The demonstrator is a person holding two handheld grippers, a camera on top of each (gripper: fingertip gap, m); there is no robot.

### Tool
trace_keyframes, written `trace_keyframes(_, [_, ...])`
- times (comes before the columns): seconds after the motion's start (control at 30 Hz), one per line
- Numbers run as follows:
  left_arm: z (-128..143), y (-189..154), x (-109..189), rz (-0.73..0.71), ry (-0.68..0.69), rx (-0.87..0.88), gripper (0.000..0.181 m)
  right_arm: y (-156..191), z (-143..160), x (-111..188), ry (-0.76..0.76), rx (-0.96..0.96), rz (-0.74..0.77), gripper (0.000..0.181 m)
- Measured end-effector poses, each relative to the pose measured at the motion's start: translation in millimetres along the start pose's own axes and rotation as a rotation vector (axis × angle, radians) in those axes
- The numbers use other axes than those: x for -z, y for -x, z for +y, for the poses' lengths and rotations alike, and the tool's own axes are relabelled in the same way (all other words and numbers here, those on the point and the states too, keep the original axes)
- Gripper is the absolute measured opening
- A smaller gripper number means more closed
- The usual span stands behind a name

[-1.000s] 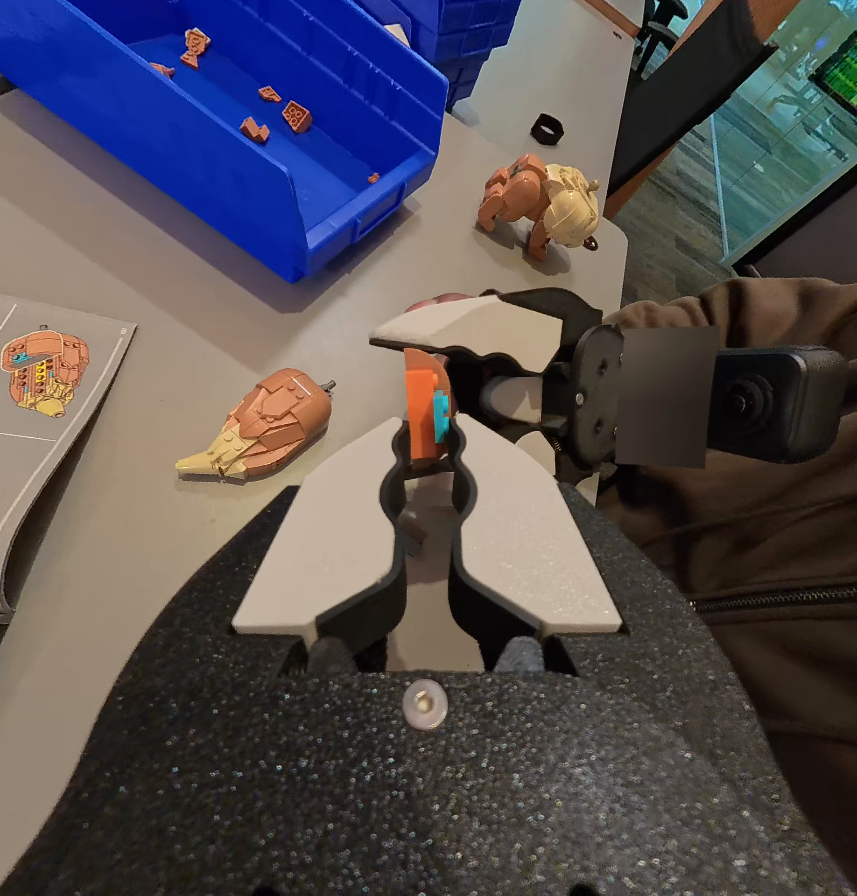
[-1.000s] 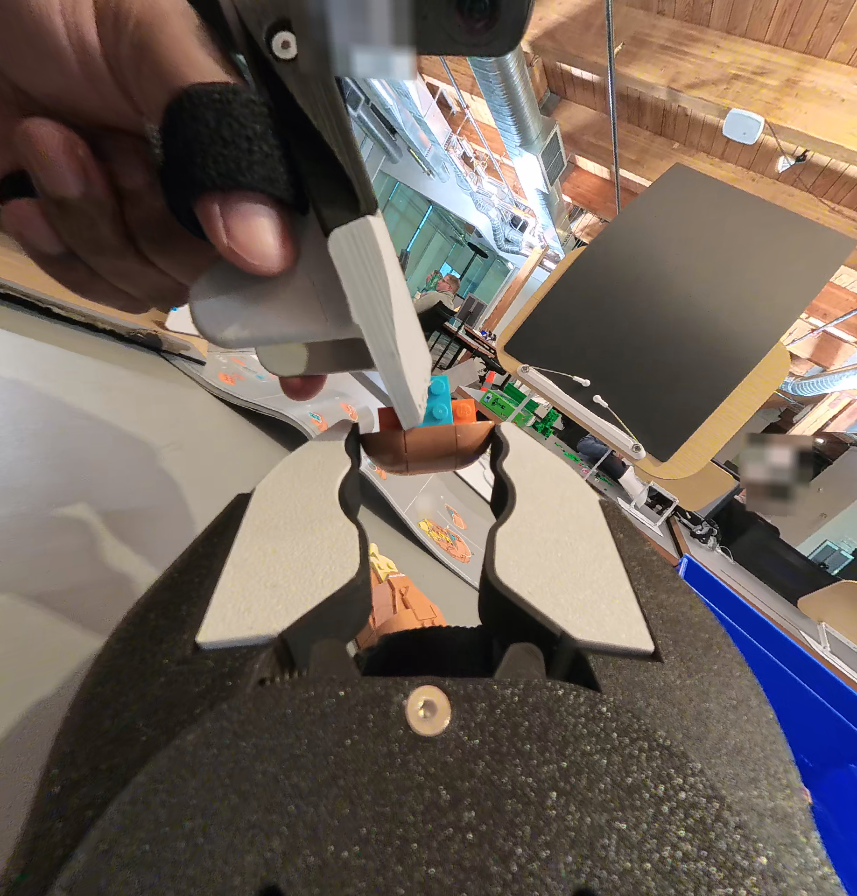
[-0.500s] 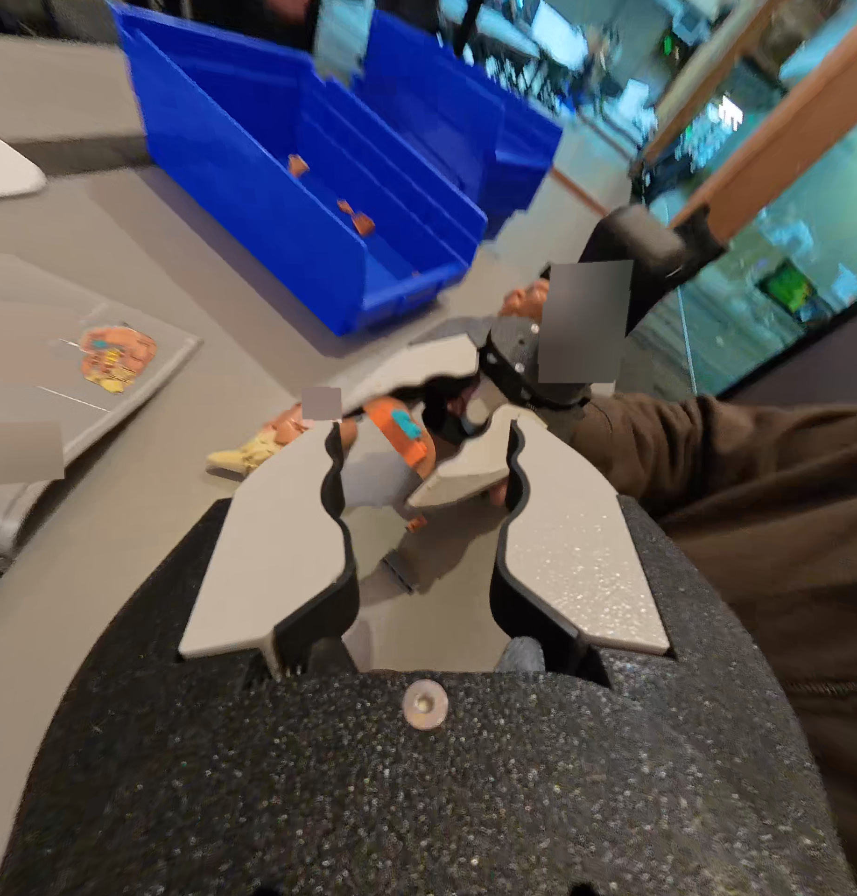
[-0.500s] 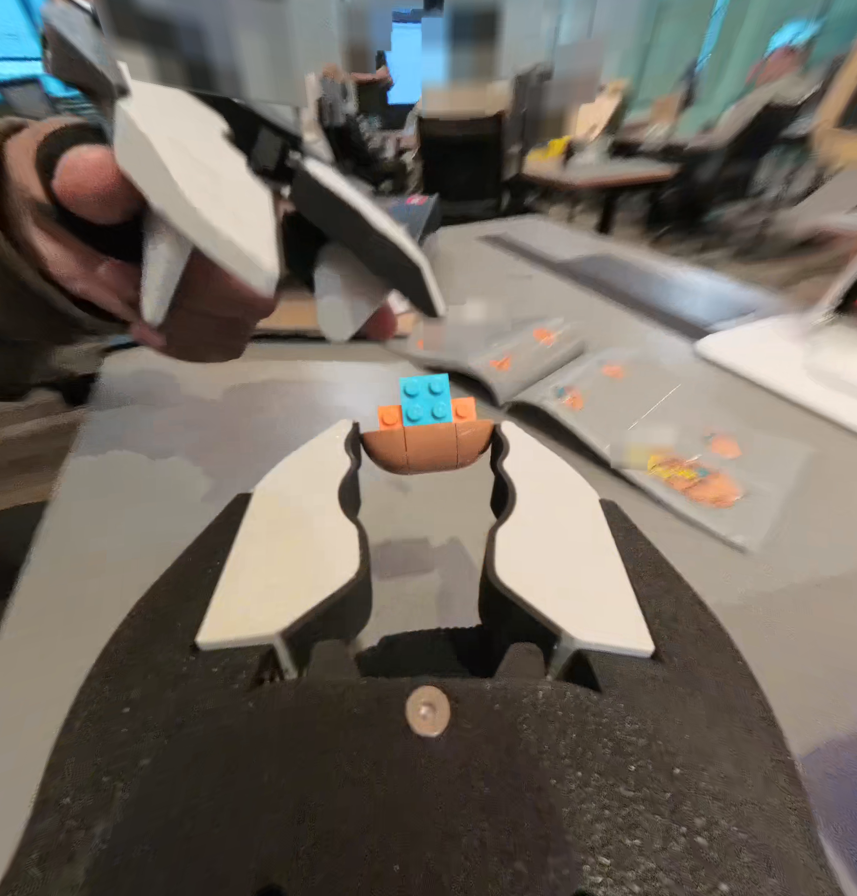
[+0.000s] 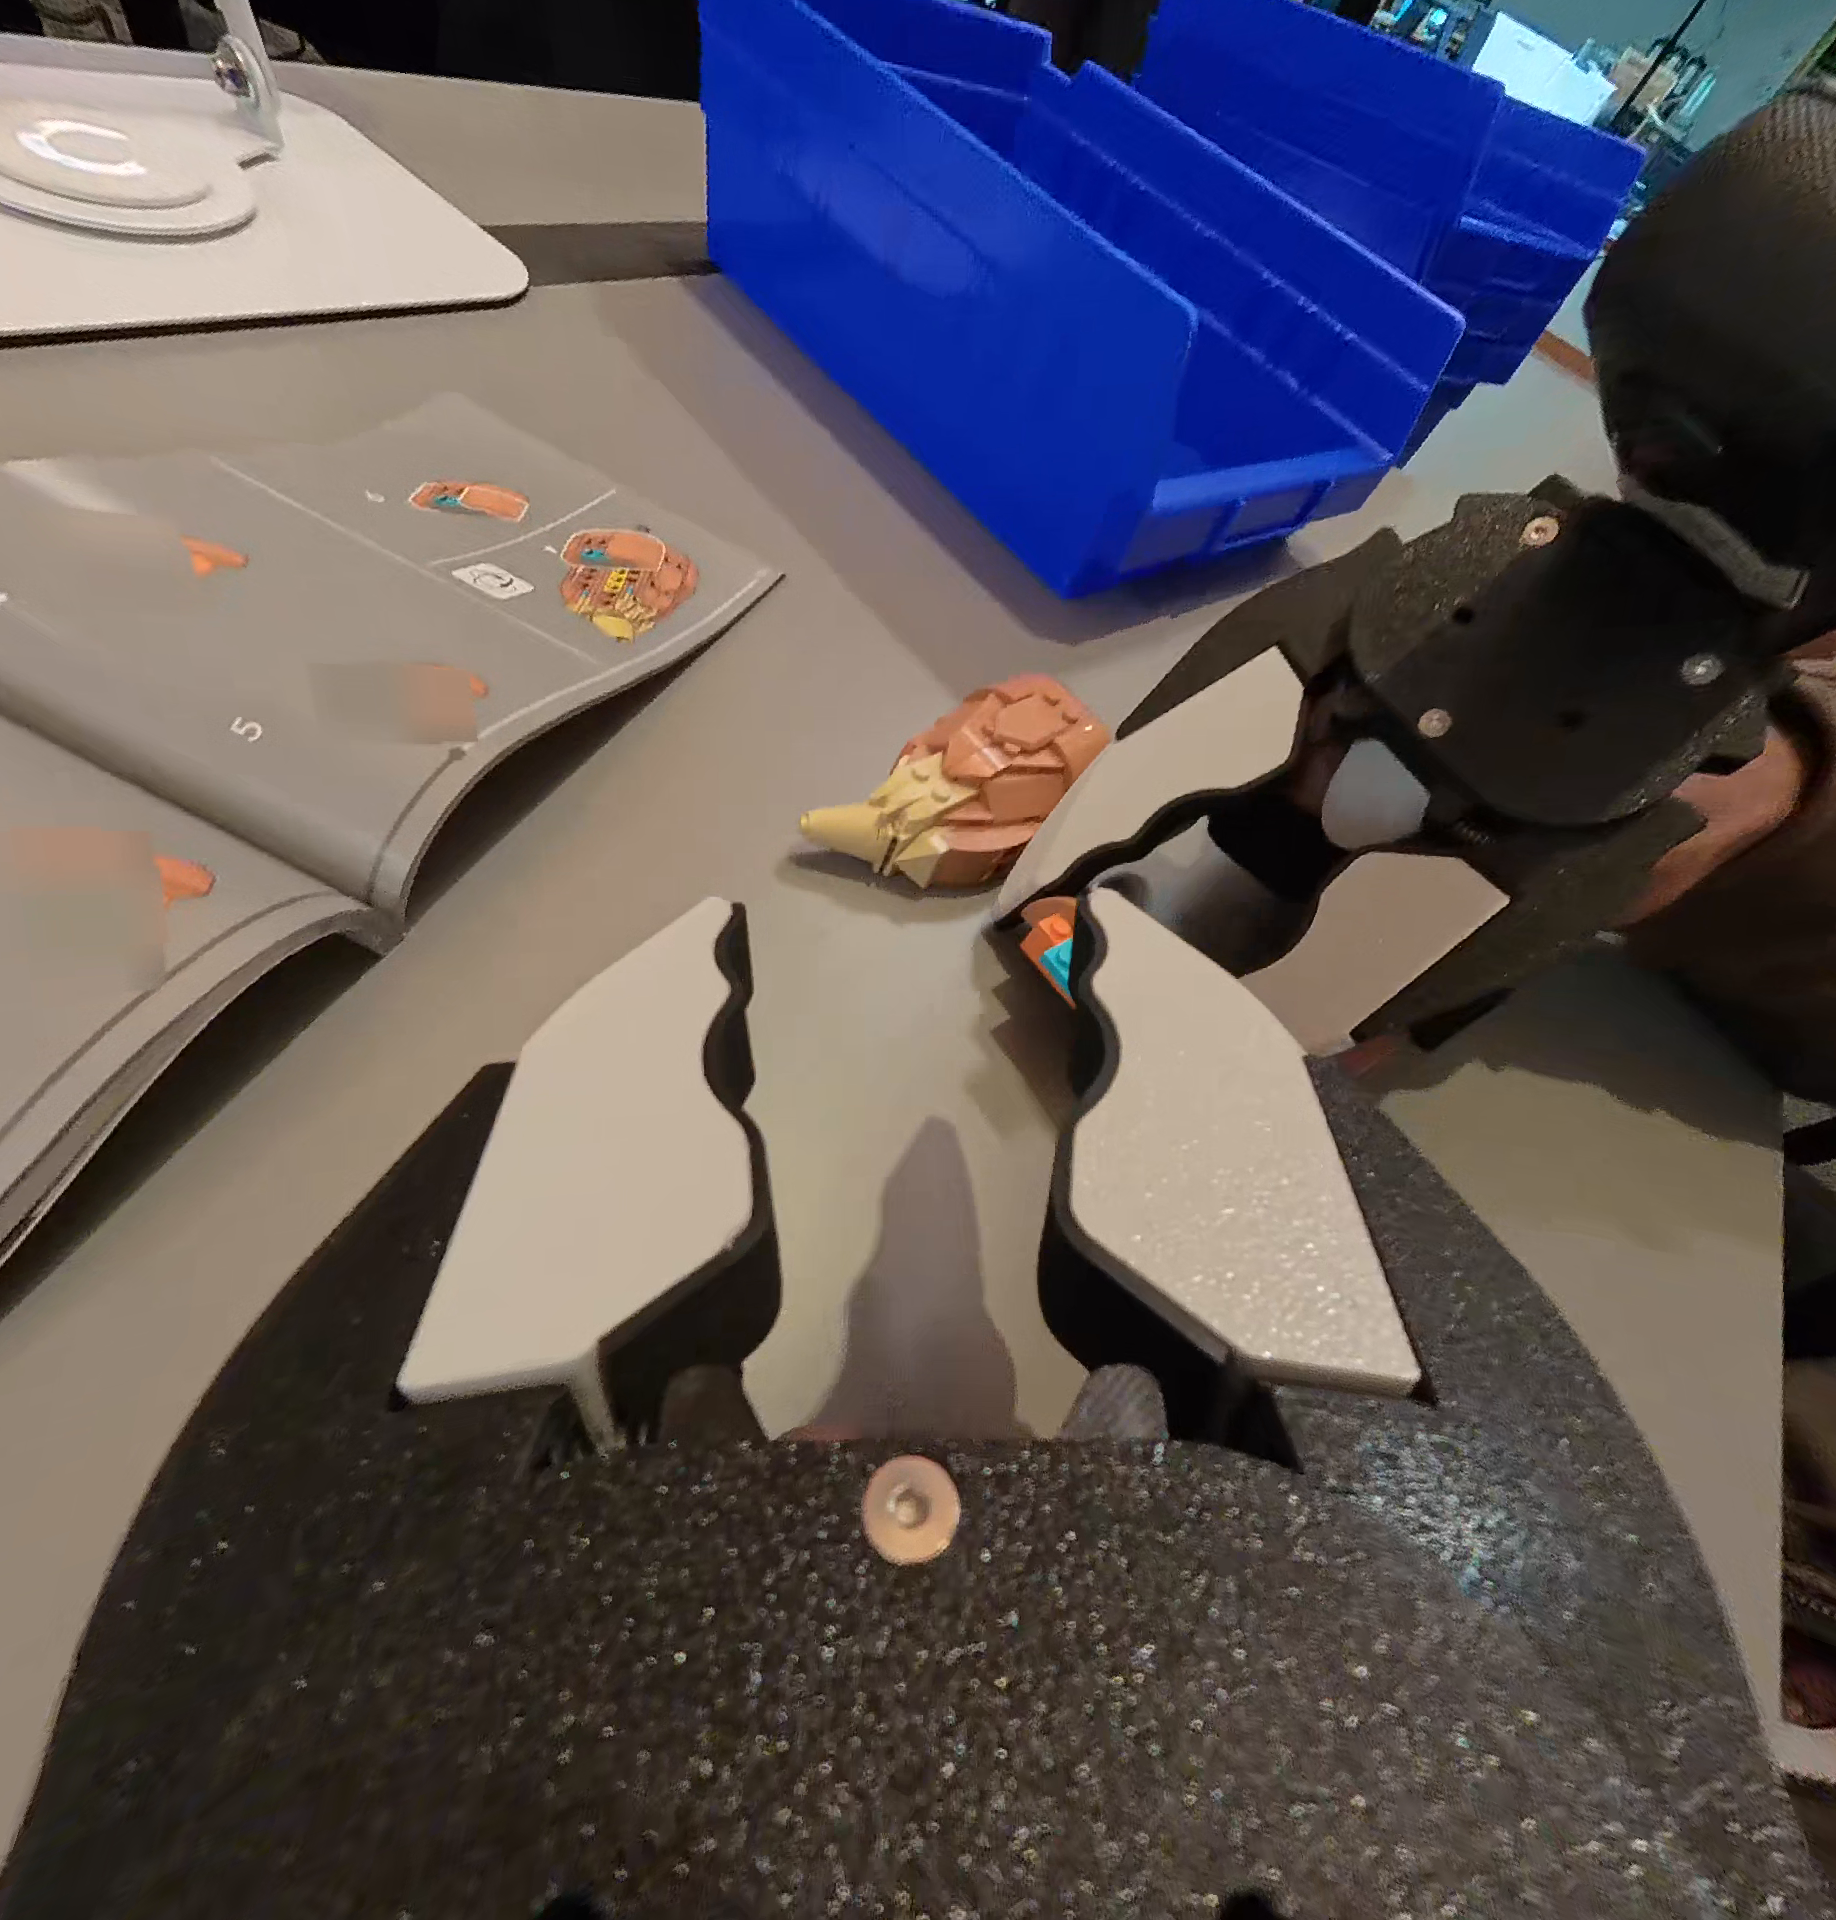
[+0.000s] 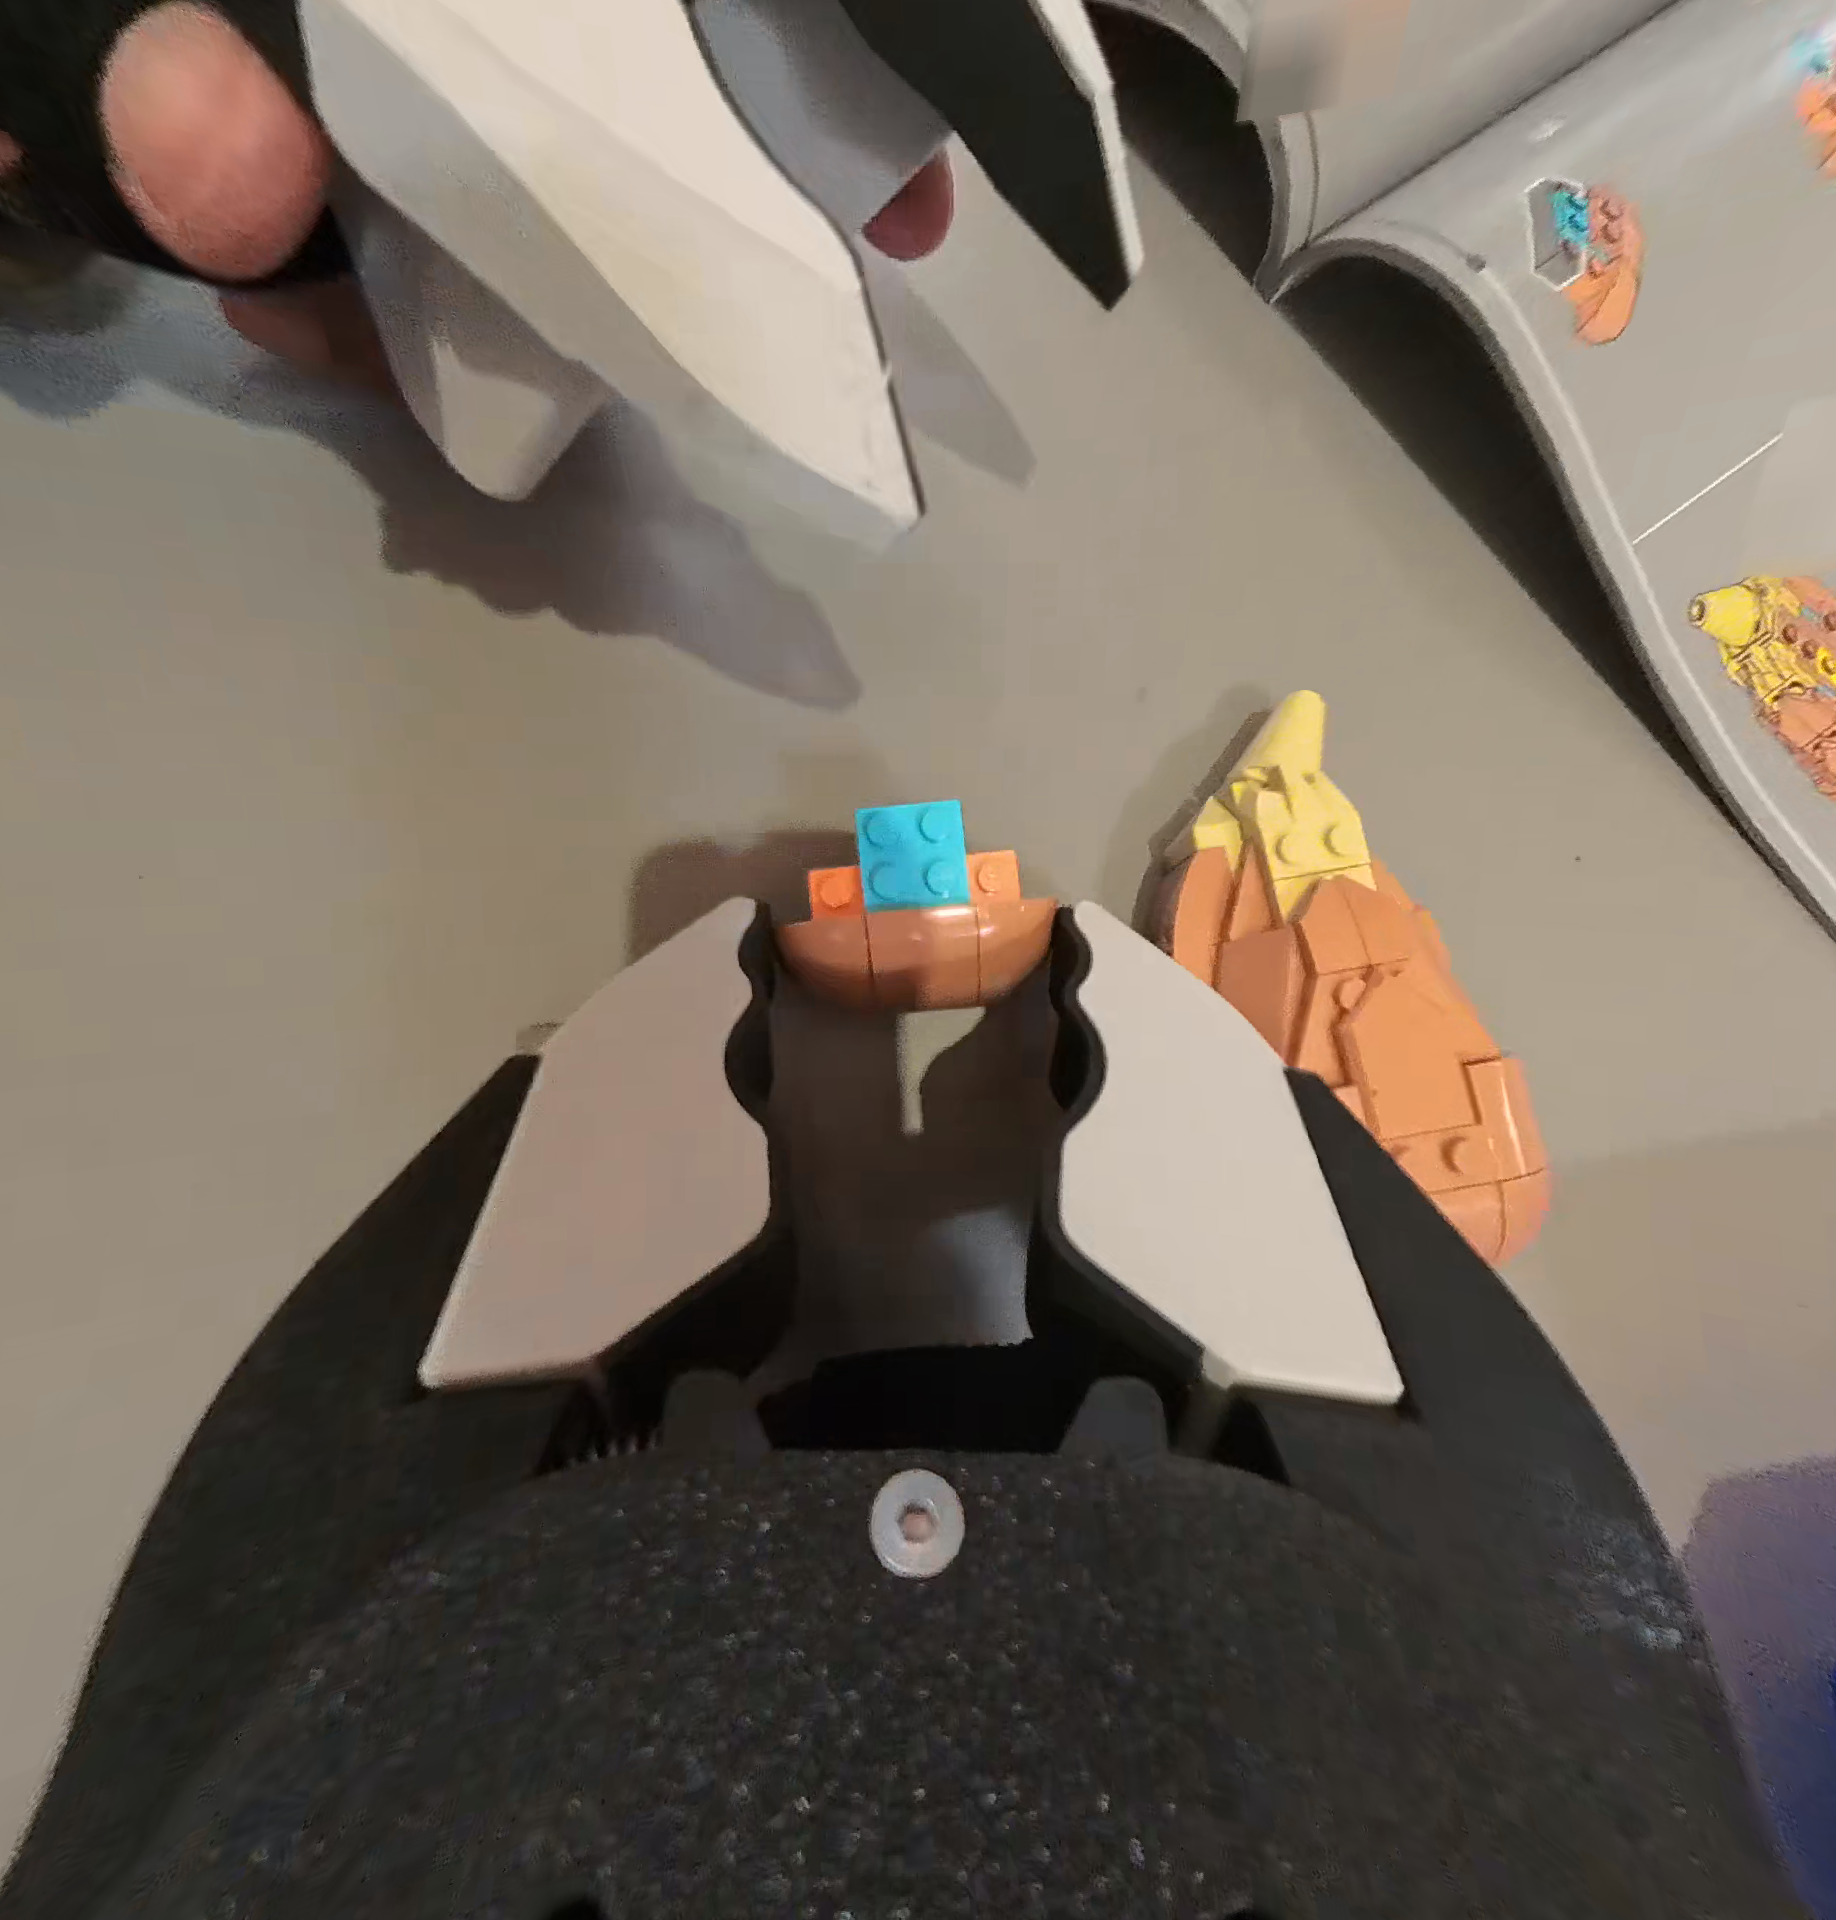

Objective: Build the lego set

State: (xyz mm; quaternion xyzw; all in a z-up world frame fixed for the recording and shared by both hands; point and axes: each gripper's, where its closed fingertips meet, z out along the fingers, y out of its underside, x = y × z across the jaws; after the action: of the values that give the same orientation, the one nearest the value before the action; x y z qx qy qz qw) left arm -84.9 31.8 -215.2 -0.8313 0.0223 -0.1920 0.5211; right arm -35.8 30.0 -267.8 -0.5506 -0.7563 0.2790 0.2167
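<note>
The right gripper [image 6: 912,925] pinches a small brown piece [image 6: 912,961] between its tips. The piece has a blue brick [image 6: 912,855] and orange bits on top, so that little part looks built. It hangs low over the grey table [image 6: 270,779]; I cannot tell if it touches.

The left gripper [image 5: 914,920] is wide open and holds nothing. It sits just in front of the right gripper, a little to that one's left.

A bigger brown and tan chunk [image 6: 1340,997] lies on the table just right of the right gripper's tips (it looks like a body part of the model). It is finished enough to stand alone, but the small piece is not joined to it yet.

The open booklet [image 5: 301,665] lies ahead and left of the left gripper. A blue bin [image 5: 1007,343] stands farther ahead, and its inside is hidden from here. I think a good part is done, with joining still left.
</note>
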Motion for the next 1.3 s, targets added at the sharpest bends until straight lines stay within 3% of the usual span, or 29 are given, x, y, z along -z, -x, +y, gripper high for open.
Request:
trace_keyframes(0.23, [2.4, -6.6, 9.3, 0.062, -0.057, -0.026, 0.055, 1.0, -2.0, -3.8, -0.02, -0.01, -0.003, 0.052])
trace_keyframes(0.53, [14.9, -17.7, 12.9, 0.104, 0.005, -0.059, 0.053, 7.5, -0.9, 3.1, -0.057, 0.005, -0.009, 0.057])
trace_keyframes(0.73, [24.2, -26.2, 26.7, 0.133, 0.019, -0.07, 0.052, 4.6, 8.6, 35.7, -0.133, -0.013, 0.043, 0.058])
trace_keyframes(0.87, [26.9, -35.7, 38.2, 0.166, -0.005, -0.097, 0.047, -3.8, 23.4, 61.6, -0.224, -0.091, 0.098, 0.049])
trace_keyframes(1.0, [29.0, -52.6, 38.4, 0.213, -0.011, -0.174, 0.044, -6.4, 14.9, 82.3, -0.423, -0.174, 0.108, 0.019])
trace_keyframes(1.07, [24.4, -62.3, 35.8, 0.231, -0.047, -0.202, 0.044, -4.9, 0.5, 92.8, -0.557, -0.209, 0.08, 0.013])
trace_keyframes(1.3, [10.7, -91.6, 25.2, 0.281, -0.11, -0.259, 0.042, 2.0, -55.7, 126.9, -0.92, -0.351, -0.079, 0.03])
